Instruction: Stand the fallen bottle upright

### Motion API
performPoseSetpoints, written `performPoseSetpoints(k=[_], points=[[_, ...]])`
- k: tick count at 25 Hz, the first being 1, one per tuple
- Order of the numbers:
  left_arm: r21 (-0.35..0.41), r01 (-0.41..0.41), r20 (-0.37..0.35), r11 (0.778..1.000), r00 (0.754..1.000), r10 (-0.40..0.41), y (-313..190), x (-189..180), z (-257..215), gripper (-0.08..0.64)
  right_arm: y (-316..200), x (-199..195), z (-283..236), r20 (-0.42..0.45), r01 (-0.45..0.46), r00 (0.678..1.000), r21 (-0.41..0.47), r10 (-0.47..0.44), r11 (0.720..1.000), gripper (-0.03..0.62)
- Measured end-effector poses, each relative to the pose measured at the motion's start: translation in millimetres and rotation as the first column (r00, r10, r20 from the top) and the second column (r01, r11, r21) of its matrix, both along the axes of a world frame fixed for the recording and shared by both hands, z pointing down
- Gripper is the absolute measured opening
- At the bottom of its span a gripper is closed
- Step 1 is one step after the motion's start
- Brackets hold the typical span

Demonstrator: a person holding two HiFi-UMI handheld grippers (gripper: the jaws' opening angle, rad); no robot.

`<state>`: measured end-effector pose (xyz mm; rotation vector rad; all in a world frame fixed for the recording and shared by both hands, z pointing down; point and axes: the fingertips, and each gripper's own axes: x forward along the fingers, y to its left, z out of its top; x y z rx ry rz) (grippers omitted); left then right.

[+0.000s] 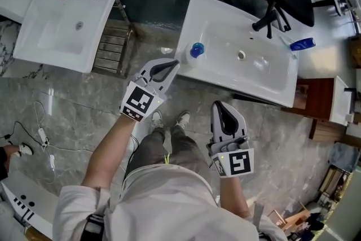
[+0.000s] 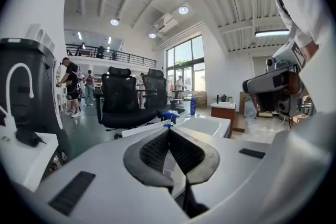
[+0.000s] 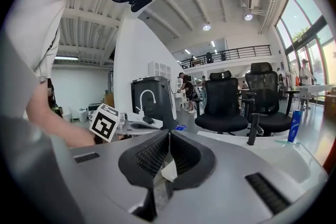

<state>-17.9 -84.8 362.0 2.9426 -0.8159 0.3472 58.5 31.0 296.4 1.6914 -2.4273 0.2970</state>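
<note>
A white bottle with a blue cap [image 1: 194, 51] stands upright on the near left corner of the white sink [image 1: 271, 84]. In the left gripper view its blue cap [image 2: 169, 114] shows just past the jaw tips. My left gripper [image 1: 176, 64] is shut, with nothing between its pads, and its tips sit just short of the bottle. The same shut left gripper [image 2: 169, 131] fills the bottom of its own view. My right gripper [image 1: 219, 104] hangs lower right, off the sink's front edge, also shut and empty; in its own view the right gripper [image 3: 168, 135] has its pads touching.
A black faucet [image 1: 269, 18] rises at the sink's far side, and a blue bottle [image 1: 302, 43] stands by its right end. A second white sink [image 1: 39, 48] lies to the left with a metal rack [image 1: 113, 48] between. Black office chairs [image 2: 121, 99] stand behind. My legs are below.
</note>
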Motion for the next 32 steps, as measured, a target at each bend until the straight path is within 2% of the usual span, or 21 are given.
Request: performPoseSetpoints(k=[6,11,15,19,27,32], points=[[0.096,0.046,-0.037,0.994,0.998,-0.043,8.3,-4.1,-59.5,0.018,-3.8,8.6,-26.2,-0.005,0.004,1.0,0.05,-0.004,0.999,0.038],[0.143,0.107,-0.077,0.984,0.992,-0.096,23.1,-21.1,-101.4,0.018,1.6,12.6,-44.5,-0.01,0.009,1.0,0.083,-0.008,0.996,0.038],[0.194,0.168,-0.158,0.967,0.978,-0.138,35.1,-35.6,-148.7,0.018,1.5,19.4,-58.8,-0.008,0.006,1.0,0.106,-0.005,0.994,0.038],[0.197,0.23,-0.225,0.953,0.957,-0.184,46.6,-54.7,-185.8,0.018,-1.1,31.2,-72.6,-0.007,-0.012,1.0,0.139,0.013,0.99,0.038],[0.255,0.334,-0.273,0.907,0.925,-0.264,63.6,-97.0,-238.3,0.018,-6.1,73.2,-96.3,-0.006,-0.09,0.996,0.193,0.092,0.977,0.038],[0.304,0.384,-0.272,0.872,0.912,-0.307,75.1,-119.1,-259.9,0.018,-6.5,100.6,-105.5,-0.006,-0.141,0.989,0.212,0.146,0.967,0.038]])
